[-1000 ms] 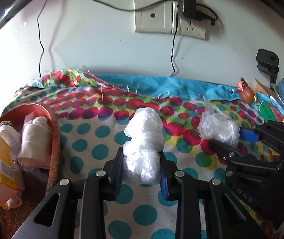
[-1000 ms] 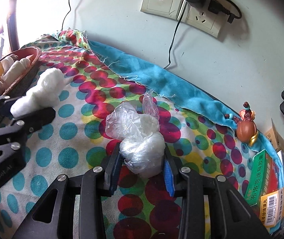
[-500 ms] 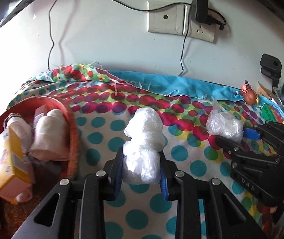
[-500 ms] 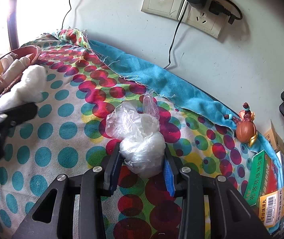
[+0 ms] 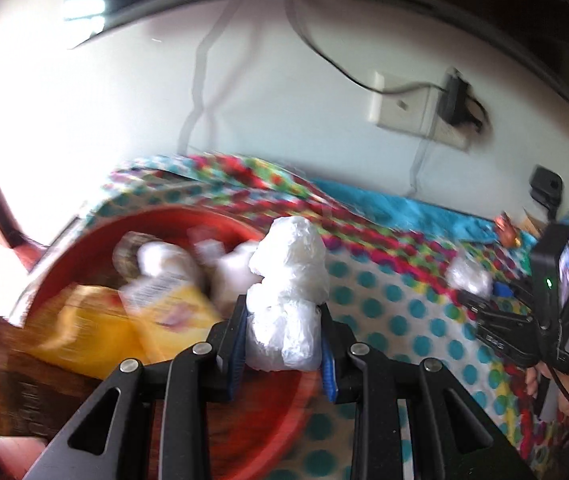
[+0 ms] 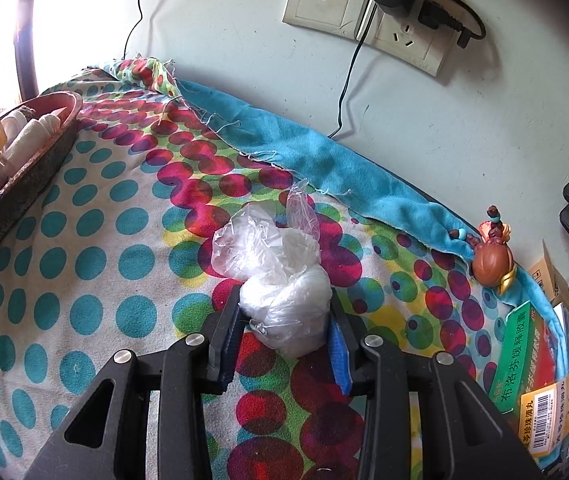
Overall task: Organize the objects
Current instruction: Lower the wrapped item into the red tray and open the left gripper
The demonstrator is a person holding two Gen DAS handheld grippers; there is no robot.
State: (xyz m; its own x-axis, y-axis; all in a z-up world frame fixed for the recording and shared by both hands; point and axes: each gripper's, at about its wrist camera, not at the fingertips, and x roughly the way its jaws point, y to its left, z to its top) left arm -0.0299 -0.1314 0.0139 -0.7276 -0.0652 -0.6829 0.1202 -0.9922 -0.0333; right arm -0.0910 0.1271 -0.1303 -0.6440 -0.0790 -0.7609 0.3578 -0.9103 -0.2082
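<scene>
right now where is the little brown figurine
In the right wrist view the figurine stands at the far right, on the blue cloth edge near the wall, just behind the green box.

The left gripper [image 5: 284, 340] is pointing steeply downward, its two black fingers with blue pads [image 5: 238, 340] pressing in from both sides on a white bundle [image 5: 288, 300]. The right gripper [image 6: 284, 328] is angling downward too, its pads [image 6: 338, 356] clamping a plastic bag [image 6: 280, 280]. A hand [image 5: 564, 384] is gripping the right gripper's handle.
</scene>
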